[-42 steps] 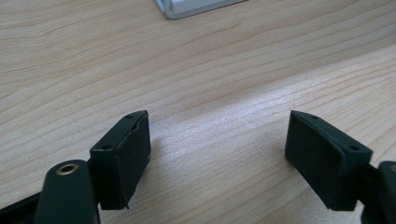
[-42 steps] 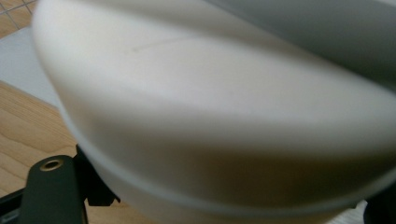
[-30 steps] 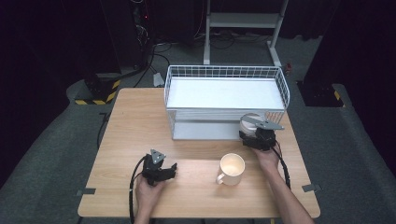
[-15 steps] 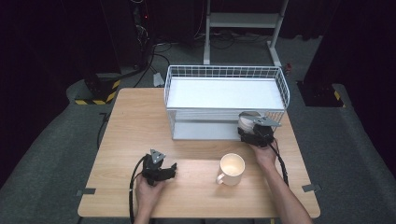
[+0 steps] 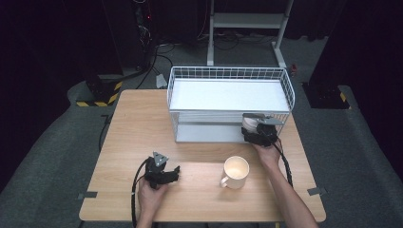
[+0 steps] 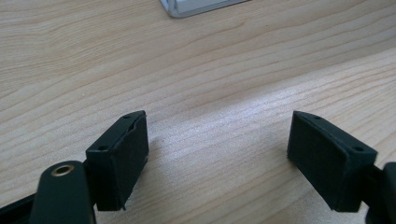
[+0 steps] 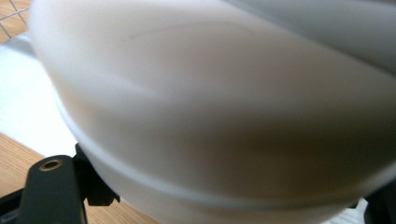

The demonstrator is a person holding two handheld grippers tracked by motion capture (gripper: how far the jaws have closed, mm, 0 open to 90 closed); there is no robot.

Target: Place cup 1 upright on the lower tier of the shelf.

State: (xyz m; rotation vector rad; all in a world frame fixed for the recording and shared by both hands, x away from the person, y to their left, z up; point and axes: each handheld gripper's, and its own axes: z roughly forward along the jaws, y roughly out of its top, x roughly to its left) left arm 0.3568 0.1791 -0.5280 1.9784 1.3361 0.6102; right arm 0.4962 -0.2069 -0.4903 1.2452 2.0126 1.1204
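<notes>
Right hand-held gripper [image 5: 256, 129] at the front right corner of the white wire rack [image 5: 228, 76], jaws set wide around a white bowl [image 5: 249, 122]. Bowl pressed close against the lens in the right gripper view [image 7: 219, 116], its curved wall bulging between the two black jaws and a thin ridge line running round near its lower edge. Held on edge rather than flat, rim turned roughly sideways toward the rack's lower tier; exact facing hard to tell from above, with the grey plate covering much of it. No long axis to speak of, being round.

Left hand-held gripper [image 5: 162, 170] low on the wooden bench [image 5: 138, 123] near the front left, jaws about half open and empty, bare wood grain between the pads [image 6: 126, 154] in the left gripper view. Tips aimed across the bench toward the right.

Cream mug [image 5: 235, 172] upright on the bench between the two grippers, mouth up, handle toward the front left, well apart from the left gripper and just beside the right wrist.
</notes>
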